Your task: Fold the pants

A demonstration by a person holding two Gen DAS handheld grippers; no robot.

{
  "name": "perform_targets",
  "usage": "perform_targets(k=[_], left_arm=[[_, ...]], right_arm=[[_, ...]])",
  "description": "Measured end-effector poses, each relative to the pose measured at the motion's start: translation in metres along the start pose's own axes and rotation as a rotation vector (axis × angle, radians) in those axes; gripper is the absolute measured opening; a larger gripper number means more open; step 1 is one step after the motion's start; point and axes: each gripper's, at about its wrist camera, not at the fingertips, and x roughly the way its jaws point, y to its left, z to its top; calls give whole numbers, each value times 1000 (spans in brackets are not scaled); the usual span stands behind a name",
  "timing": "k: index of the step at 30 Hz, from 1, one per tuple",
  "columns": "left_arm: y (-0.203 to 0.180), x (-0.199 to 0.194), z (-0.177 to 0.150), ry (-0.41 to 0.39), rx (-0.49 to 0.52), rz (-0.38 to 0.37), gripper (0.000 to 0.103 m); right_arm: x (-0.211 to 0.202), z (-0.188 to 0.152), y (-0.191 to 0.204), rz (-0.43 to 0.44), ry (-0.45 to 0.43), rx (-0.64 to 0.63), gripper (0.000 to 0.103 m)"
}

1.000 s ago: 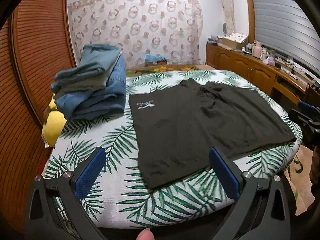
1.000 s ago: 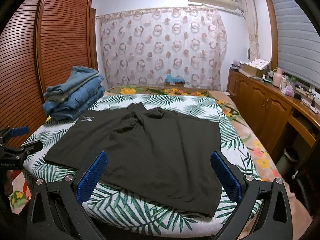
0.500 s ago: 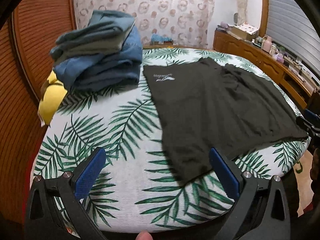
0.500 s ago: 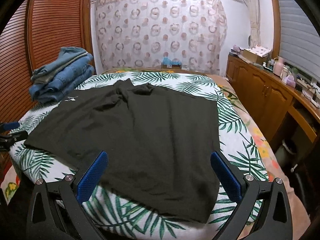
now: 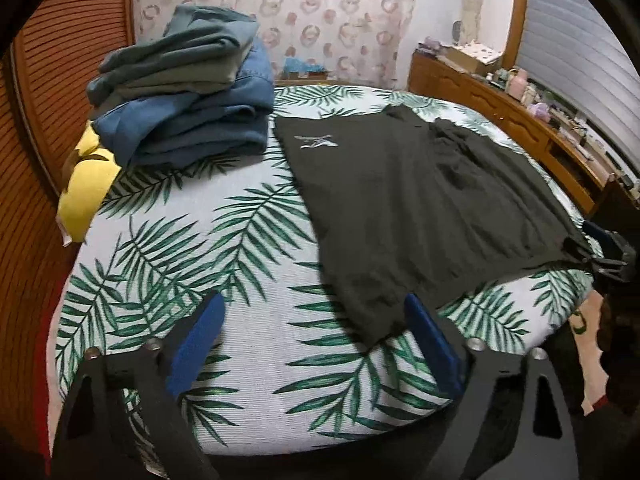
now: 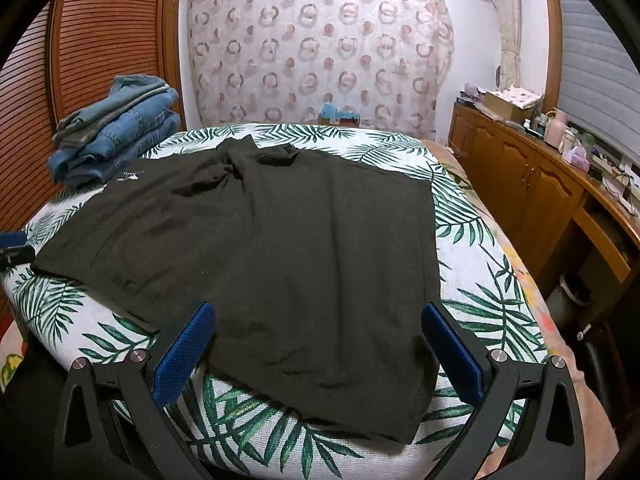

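Observation:
Black pants (image 5: 420, 200) with a small white logo lie spread flat on the palm-leaf bedspread (image 5: 200, 248); they also show in the right wrist view (image 6: 272, 248). My left gripper (image 5: 314, 320) is open and empty above the bed's near edge, its right pad by the pants' near left corner. My right gripper (image 6: 318, 328) is open and empty over the pants' near hem. The right gripper also shows at the far right of the left wrist view (image 5: 608, 248), by the pants' other near corner.
A stack of folded jeans (image 5: 188, 92) sits at the bed's back left, with a yellow item (image 5: 86, 196) beside it. A wooden wardrobe (image 6: 100, 48) stands on the left. A wooden counter (image 6: 552, 192) with bottles runs along the right.
Both grippers have moved closer and lower toward the bed's near edge. The left view has shifted left, so the pants now sit to its right. Both grippers stay open.

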Motion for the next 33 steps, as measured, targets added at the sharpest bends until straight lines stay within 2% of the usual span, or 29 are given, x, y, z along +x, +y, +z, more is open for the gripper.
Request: perform_targets(k=[2, 5, 12, 18, 19, 20, 21, 27, 33], left_arm=[[-2, 0, 0, 2, 2, -25, 67], [-5, 6, 0, 21, -2, -65, 53], [-10, 10, -3, 19, 9, -60, 47], [-20, 10, -5, 18, 44, -77, 24], [-21, 10, -4, 18, 45, -85, 19], [-22, 10, -4, 15, 49, -89, 10], [-24, 10, -3, 10, 56, -88, 8], [-29, -4, 6, -60, 55, -131, 5], [-43, -16, 27, -100, 97, -156, 5]], right_arm=[[1, -1, 1, 0, 9, -2, 103], [4, -2, 2, 8, 20, 0, 103], [-3, -4, -2, 37, 17, 19, 103], [-1, -3, -5, 41, 6, 12, 103], [-2, -4, -5, 41, 3, 11, 103], [2, 0, -7, 42, 3, 11, 103], [3, 0, -8, 42, 2, 10, 103], [8, 5, -12, 55, 24, -5, 103], [9, 8, -11, 62, 29, -12, 103]])
